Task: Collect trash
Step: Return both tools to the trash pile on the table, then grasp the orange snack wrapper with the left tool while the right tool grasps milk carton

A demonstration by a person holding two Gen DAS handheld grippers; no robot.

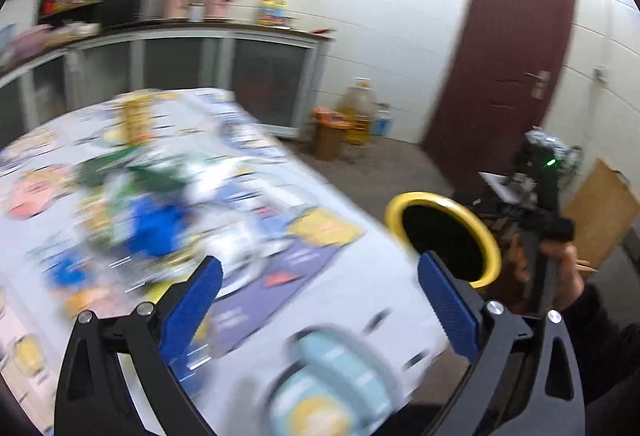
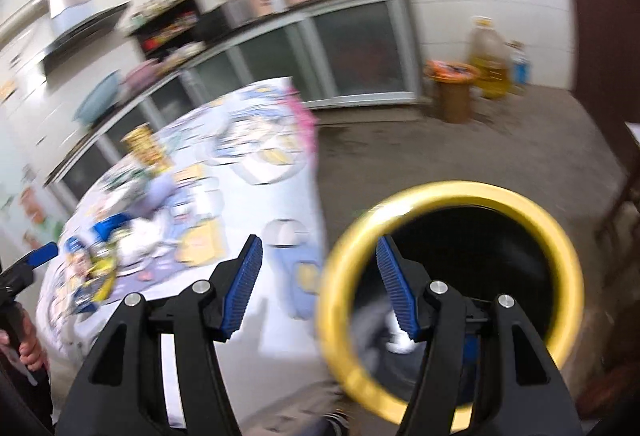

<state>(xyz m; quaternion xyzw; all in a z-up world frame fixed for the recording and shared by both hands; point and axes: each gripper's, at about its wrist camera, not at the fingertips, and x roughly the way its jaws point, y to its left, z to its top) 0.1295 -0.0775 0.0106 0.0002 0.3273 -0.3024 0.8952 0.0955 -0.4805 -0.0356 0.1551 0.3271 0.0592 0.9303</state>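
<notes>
Right tool [image 2: 318, 286] spread, above bin rim [image 2: 532, 211].

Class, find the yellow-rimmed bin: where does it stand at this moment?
The yellow-rimmed bin stands on the floor just off the table's right edge, directly under the open right gripper; the left wrist view shows it right of the table.

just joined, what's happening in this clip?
A person is clearing trash off a table with a cartoon-print cloth. Both tools are open and hold nothing: the left hand-held gripper hangs over the table edge, and the right hand-held gripper sits at the yellow-rimmed black bin beside the table. A blurred pile of blue, green and white wrappers lies on the cloth, not yet collected. Both views are motion-blurred.
</notes>
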